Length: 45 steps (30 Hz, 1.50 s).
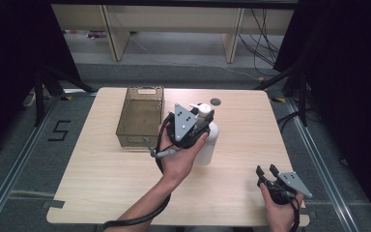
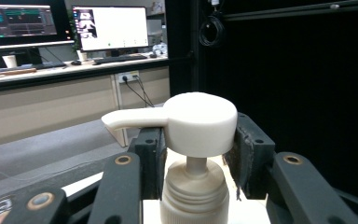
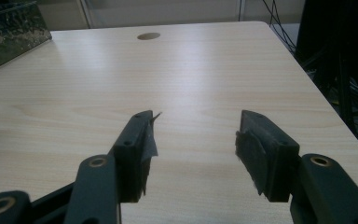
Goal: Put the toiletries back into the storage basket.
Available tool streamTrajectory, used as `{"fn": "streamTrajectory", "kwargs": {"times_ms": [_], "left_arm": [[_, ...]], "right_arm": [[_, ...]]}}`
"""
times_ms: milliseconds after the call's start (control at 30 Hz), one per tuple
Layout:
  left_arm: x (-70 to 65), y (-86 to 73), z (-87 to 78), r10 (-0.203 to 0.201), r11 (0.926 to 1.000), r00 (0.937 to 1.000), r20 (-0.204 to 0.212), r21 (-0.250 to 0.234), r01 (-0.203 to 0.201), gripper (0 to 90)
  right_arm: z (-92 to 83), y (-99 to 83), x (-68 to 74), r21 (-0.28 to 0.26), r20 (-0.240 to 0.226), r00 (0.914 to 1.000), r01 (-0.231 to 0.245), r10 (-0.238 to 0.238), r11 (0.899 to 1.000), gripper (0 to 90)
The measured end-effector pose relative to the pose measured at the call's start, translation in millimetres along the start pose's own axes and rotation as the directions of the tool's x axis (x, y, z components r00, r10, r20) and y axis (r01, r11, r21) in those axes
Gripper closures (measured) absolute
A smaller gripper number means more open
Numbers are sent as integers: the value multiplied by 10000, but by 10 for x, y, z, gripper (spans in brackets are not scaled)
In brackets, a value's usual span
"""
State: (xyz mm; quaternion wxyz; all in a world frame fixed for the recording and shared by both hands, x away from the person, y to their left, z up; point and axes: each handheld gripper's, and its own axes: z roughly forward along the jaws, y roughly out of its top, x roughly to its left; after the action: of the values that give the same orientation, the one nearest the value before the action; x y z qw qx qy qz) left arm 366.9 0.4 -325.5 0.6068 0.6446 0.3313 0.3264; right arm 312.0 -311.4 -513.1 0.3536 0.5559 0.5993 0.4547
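1. White plastic forms the pump bottle point(image 1: 206, 140), which is seen near the middle of the pale wooden surface point(image 1: 111, 193) in the high view.
2. From the centre of that surface, the bottle is placed slightly toward 2 o'clock; whether its base rests on the wood cannot be told.
3. The left gripper point(image 1: 200, 122) is closed on the bottle's pump head point(image 2: 199, 122), with the person's left hand point(image 1: 178, 157) wrapped around the gripper body from 7 o'clock.
4. In the left gripper view, the two black jaws are seen pressed against opposite sides of the round pump head, just above the ribbed neck point(image 2: 195, 193).
5. The spout point(image 2: 133, 117) of the pump is pointed toward 9 o'clock in that view, past the jaw on that side.
6. A dark, translucent rectangular basket point(image 1: 140, 116) is set at 10 o'clock from the bottle, near it but apart.
7. A small round hole point(image 1: 215, 101) in the surface is seen at 12 o'clock from the bottle, close to the far edge.
8. The right gripper point(image 1: 267, 170) is held by the right hand point(image 1: 280, 208) near the surface's corner at 5 o'clock, well apart from the bottle.
9. In the right gripper view, its jaws are spread wide, with nothing between them and bare wood beneath.
10. The same hole point(image 3: 148, 36) is seen in that view at 12 o'clock, and a corner of the basket point(image 3: 9, 32) at 10 o'clock.
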Motion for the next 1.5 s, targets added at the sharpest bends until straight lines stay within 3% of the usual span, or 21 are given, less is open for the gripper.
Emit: {"fn": "streamTrajectory", "kwargs": {"times_ms": [267,300,400,433,800,833,1100,1200,1267,1300,1500], "left_arm": [[208,40,-100,74,10000,9993,-376,54,-72,594],[244,46,-114,83,10000,9990,-432,60,-80,594],[318,57,-147,56,10000,9984,-569,31,-54,594],[345,61,-159,74,10000,9981,-611,32,-72,594],[600,79,-275,190,9998,9943,-1047,18,-189,594],[645,85,-298,210,9998,9933,-1132,20,-209,594],[816,117,-371,180,9997,9894,-1438,-108,-198,594],[856,123,-391,174,9997,9882,-1523,-138,-197,594],[898,131,-414,179,9997,9863,-1640,-140,-205,594],[920,135,-424,184,9996,9852,-1705,-156,-214,594],[1037,154,-471,124,9996,9803,-1969,-240,-175,594]], "right_arm": [[0,0,7,57,-43,10000,-39,39,10000,464],[-10,-2,36,187,92,9992,-384,383,9991,464],[-3,-4,30,127,-51,9994,-354,355,9993,464],[2,0,2,42,-35,10000,18,-18,10000,464],[0,1,4,67,-52,10000,-34,34,10000,464],[-3,-4,31,131,-48,9994,-350,350,9993,464],[-2,-4,31,134,123,9996,-273,271,9995,464],[4,-5,26,88,-7,9997,-243,243,9997,464],[-20,3,37,348,56,9994,-354,352,9988,464],[-17,9,5,286,191,9997,159,-164,9995,464],[-9,6,8,229,94,9999,141,-143,9996,464]]}}
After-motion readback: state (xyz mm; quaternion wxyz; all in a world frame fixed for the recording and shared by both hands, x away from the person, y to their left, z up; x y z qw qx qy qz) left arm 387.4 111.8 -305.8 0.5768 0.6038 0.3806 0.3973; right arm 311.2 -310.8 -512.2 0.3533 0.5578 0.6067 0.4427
